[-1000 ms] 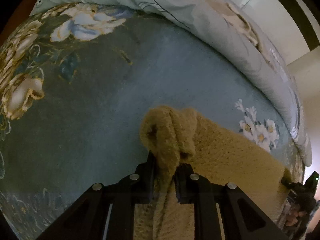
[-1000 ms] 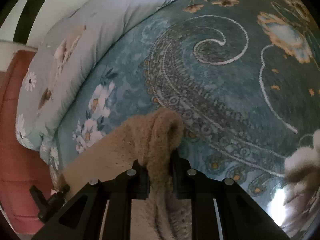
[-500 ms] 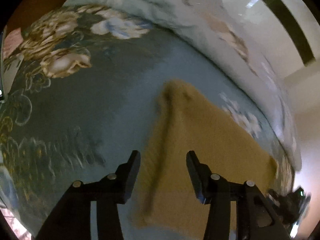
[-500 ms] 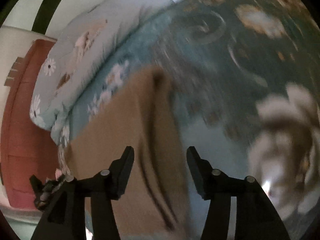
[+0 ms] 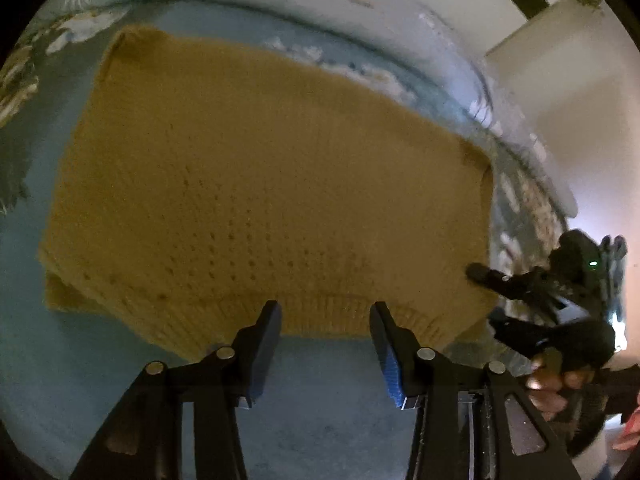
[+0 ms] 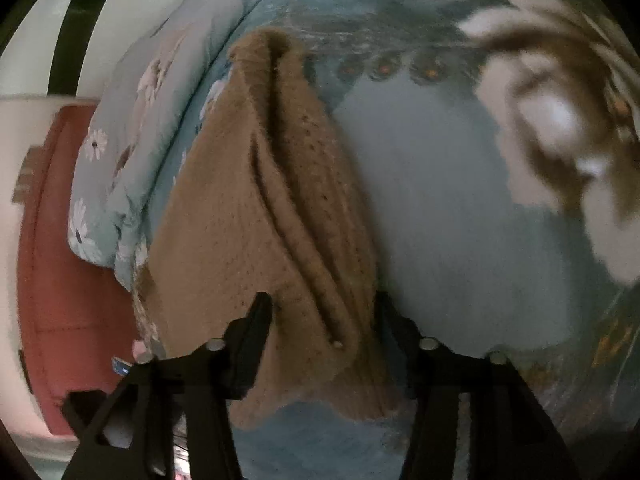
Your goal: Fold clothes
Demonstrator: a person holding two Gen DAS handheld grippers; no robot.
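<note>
A mustard-yellow knitted sweater (image 5: 260, 200) lies folded flat on the blue floral bedspread (image 5: 320, 412). My left gripper (image 5: 325, 316) is open and empty, just before the sweater's ribbed near edge. My right gripper (image 6: 322, 308) is open, its fingers to either side of the sweater's folded side edge (image 6: 288, 240); whether they touch it I cannot tell. The right gripper also shows at the right of the left wrist view (image 5: 496, 300), beside the sweater's right corner.
A light floral duvet (image 5: 400, 16) is bunched along the far side of the bed, also seen in the right wrist view (image 6: 132, 120). A red wooden cabinet (image 6: 60, 280) and white wall stand beyond the bed. A large flower print (image 6: 560, 120) marks the bedspread.
Both grippers were shut on the sweater's corners a second ago. They have let go, opened, and pulled back toward the near edge; the sweater now lies flat in its fold.
</note>
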